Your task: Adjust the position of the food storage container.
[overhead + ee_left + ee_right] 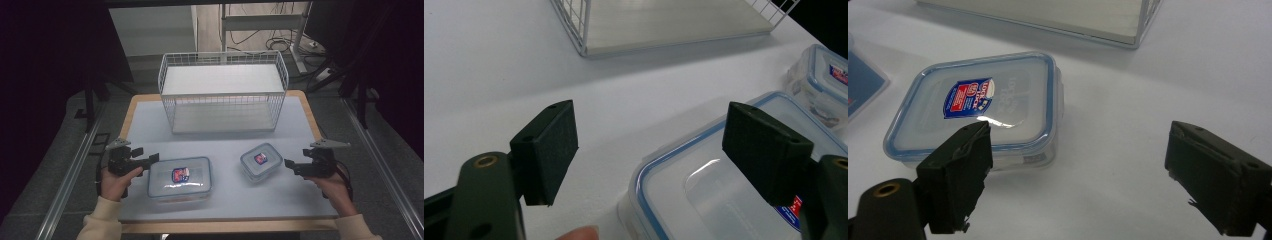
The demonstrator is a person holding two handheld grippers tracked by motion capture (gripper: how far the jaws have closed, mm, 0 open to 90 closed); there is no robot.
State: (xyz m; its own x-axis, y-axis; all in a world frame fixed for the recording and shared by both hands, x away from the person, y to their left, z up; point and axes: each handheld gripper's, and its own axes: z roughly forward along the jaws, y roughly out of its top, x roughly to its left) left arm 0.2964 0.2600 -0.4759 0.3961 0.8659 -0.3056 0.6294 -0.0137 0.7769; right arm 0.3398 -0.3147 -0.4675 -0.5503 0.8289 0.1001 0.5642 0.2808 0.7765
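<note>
At the lower left of the high view a hand holds the left gripper [150,159], its black jaws pointing right at the near left end of the large container [180,176], a clear rectangular box with a blue-edged lid and a red and blue label, lying flat on the white table [220,145] left of centre. In the left gripper view the jaws stand wide apart and released, with bare table between them; the right jaw hangs over the corner of the large container's lid [704,185] at the lower right of the frame, and whether it touches the lid I cannot tell. Right of centre in the high view lies the small container [259,161], a squarish box of the same make, turned a little askew and well apart from the large one. Behind both, at the upper middle of the frame, stands a white wire basket [223,92] with an upper shelf. At the lower right a second hand holds the right gripper [288,163], jaws pointing left, just beside the small container. In the right gripper view those jaws are spread and released, holding nothing, and the small container [983,112] sits at the left centre, just beyond the left jaw.
</note>
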